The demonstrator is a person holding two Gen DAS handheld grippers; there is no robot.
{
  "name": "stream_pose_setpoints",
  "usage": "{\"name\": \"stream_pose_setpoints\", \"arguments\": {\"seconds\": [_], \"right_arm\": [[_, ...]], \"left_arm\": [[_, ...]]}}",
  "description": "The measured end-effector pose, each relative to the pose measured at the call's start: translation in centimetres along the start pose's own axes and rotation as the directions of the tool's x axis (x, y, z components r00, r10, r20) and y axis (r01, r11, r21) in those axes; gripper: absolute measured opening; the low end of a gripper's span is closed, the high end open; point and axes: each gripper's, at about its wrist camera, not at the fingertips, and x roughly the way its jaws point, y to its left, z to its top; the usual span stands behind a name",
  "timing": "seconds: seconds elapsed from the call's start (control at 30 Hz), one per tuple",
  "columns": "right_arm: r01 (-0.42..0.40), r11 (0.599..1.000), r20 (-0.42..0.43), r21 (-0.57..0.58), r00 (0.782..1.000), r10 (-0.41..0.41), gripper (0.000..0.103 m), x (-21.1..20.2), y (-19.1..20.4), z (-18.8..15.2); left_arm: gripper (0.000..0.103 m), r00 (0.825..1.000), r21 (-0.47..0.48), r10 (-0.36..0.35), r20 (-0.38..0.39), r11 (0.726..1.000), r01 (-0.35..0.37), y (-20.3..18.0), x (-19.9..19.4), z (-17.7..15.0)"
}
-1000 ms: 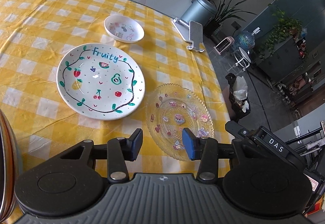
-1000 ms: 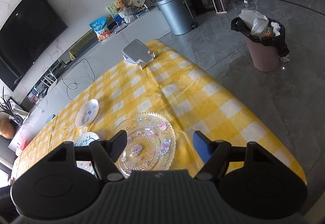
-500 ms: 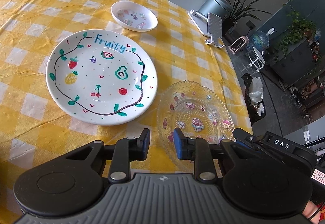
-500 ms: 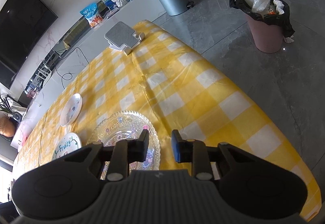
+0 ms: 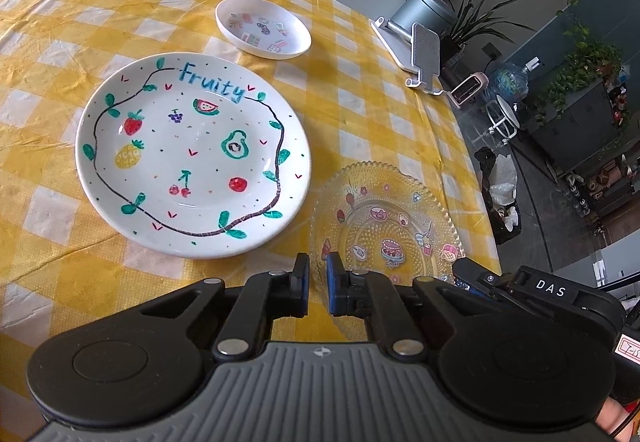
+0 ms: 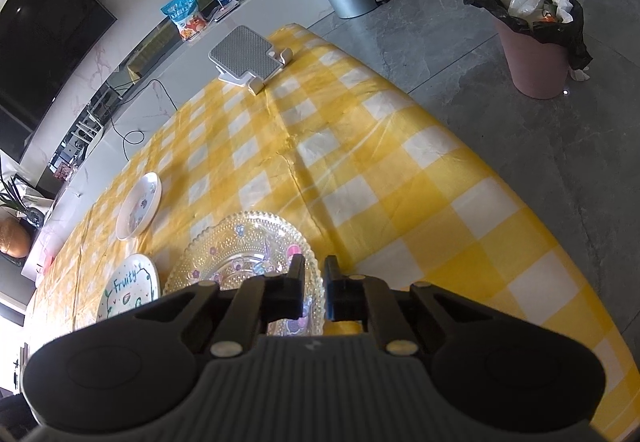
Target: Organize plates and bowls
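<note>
A large white "Fruity" plate point(image 5: 192, 157) lies on the yellow checked table, with a small white bowl point(image 5: 262, 26) behind it and a clear glass plate point(image 5: 384, 226) at its right. My left gripper point(image 5: 317, 284) is nearly shut and empty, just above the glass plate's near-left rim. My right gripper point(image 6: 314, 282) is nearly shut and empty over the near-right rim of the glass plate point(image 6: 240, 254). The Fruity plate point(image 6: 128, 290) and the bowl point(image 6: 138, 205) lie to its left.
A grey phone stand point(image 5: 420, 53) sits at the table's far right edge and also shows in the right wrist view point(image 6: 248, 59). The table edge point(image 6: 500, 177) drops to a grey floor with a pink bin point(image 6: 532, 53).
Both grippers have closed from wide open to nearly shut. The left one has moved closer to the plates; the right one has dropped nearer the glass plate's rim.
</note>
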Motion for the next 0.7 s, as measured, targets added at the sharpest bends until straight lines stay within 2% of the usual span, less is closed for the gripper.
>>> {"name": "stream_pose_setpoints", "arguments": {"seconds": [0.4, 0.7], "right_arm": [[-0.037, 0.999, -0.003, 0.039, 0.999, 0.037, 0.002, -2.6, 0.1, -1.9], [-0.053, 0.998, -0.016, -0.044, 0.998, 0.052, 0.002, -5.6, 2.7, -5.2]], "left_arm": [[0.009, 1.0, 0.05, 0.01, 0.019, 0.999, -0.011, -0.1, -3.7, -0.7], [0.009, 0.997, 0.094, 0.056, 0.045, 0.994, -0.06, 0.9, -8.1, -2.7]]}}
